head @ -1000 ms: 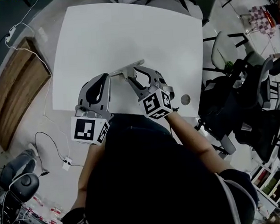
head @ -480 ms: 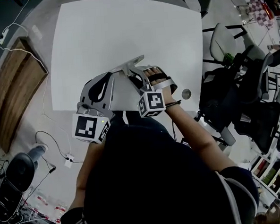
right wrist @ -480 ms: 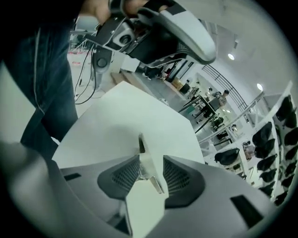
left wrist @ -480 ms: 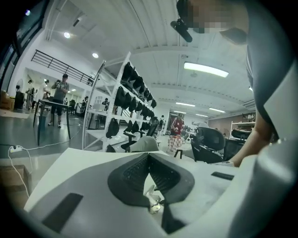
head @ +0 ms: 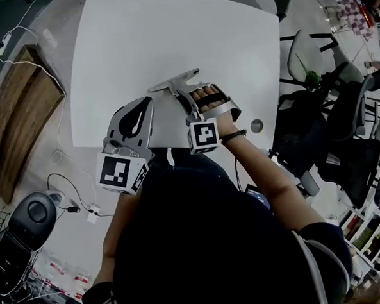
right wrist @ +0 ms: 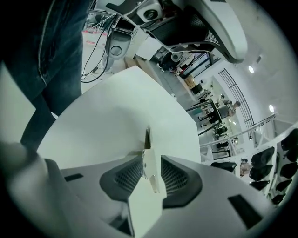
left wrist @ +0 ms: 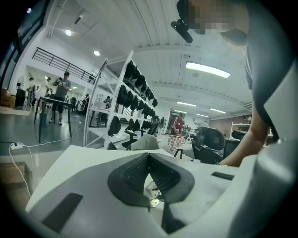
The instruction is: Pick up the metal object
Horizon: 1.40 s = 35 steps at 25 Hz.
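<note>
Your right claw [right wrist: 152, 162] is closing around the metal object [head: 172, 84], its pads flanking it but not yet pressing. The object sits on the tabletop's [head: 170, 34] near half, long axis running forward-left from that claw. Your left claw [left wrist: 149, 160], pinched together and empty, rests alongside. There is bare surface ahead, and the near edge is close behind.

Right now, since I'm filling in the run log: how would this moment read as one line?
phase: grasp | right claw: closing around metal object | left claw: shut, empty | object: on table, not lifted

right gripper [head: 183, 96] rolled over, fingers [right wrist: 177, 179] closing around metal object [head: 170, 85]
</note>
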Each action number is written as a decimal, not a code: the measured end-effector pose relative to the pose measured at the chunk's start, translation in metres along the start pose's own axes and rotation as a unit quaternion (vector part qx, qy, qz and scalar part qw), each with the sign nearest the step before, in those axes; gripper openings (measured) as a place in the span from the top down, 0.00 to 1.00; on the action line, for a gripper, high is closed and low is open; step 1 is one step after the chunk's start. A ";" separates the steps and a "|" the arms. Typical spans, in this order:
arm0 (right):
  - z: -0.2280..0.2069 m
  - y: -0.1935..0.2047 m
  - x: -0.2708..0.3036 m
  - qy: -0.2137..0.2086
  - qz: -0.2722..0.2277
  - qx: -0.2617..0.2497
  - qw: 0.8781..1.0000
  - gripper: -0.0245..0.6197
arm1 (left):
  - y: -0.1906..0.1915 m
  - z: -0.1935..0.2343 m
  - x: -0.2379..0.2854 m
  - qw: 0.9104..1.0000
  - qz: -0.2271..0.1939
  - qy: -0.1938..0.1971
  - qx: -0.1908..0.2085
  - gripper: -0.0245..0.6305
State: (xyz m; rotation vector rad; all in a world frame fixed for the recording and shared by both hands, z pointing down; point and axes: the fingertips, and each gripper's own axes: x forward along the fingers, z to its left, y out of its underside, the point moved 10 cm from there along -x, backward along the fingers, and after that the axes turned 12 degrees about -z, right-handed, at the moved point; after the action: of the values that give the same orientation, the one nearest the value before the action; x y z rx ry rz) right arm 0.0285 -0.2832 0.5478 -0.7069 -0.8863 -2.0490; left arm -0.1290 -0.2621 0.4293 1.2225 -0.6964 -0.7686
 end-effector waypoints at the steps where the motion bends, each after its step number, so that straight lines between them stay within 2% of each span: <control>1: 0.000 0.001 0.000 -0.003 0.001 0.004 1.000 0.78 | 0.000 0.001 0.000 1.000 0.000 -0.001 0.000 0.93; 6: 0.006 -0.002 0.005 -0.015 0.005 0.009 1.000 0.78 | -0.002 0.010 -0.005 1.000 0.000 -0.003 -0.002 0.93; 12: 0.009 0.004 0.026 -0.007 0.029 0.001 1.000 0.78 | 0.000 0.013 -0.009 1.000 0.002 -0.007 -0.006 0.93; 15: 0.006 0.006 0.030 0.012 0.024 -0.004 1.000 0.78 | 0.001 0.012 -0.010 1.000 0.003 -0.007 -0.008 0.93; 17: 0.005 0.006 0.029 0.025 0.024 -0.005 0.999 0.86 | 0.001 0.012 -0.011 1.000 0.004 -0.008 -0.009 0.93; 19: 0.002 0.008 0.028 0.045 0.025 0.000 0.999 0.90 | 0.000 0.012 -0.011 1.000 0.004 -0.009 -0.009 0.93; 25: -0.023 0.009 0.008 0.100 0.007 0.047 0.994 0.92 | -0.004 0.004 -0.006 1.000 0.000 0.001 -0.004 0.93; 30: -0.055 -0.003 -0.035 0.187 -0.026 0.080 0.979 0.92 | -0.014 -0.002 0.003 1.000 -0.014 0.019 0.011 0.93; 32: -0.070 -0.010 -0.057 0.230 -0.042 0.104 0.967 0.92 | -0.020 -0.004 0.008 0.999 -0.022 0.024 0.018 0.93; 35: -0.097 -0.019 -0.093 0.295 -0.070 0.154 0.941 0.92 | -0.036 -0.005 0.018 0.998 -0.043 0.034 0.031 0.93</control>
State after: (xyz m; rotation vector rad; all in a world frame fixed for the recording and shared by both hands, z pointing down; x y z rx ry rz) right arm 0.0465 -0.3099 0.4161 0.1483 -0.8794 -2.0076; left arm -0.1195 -0.2799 0.3938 1.3350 -0.6188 -0.7767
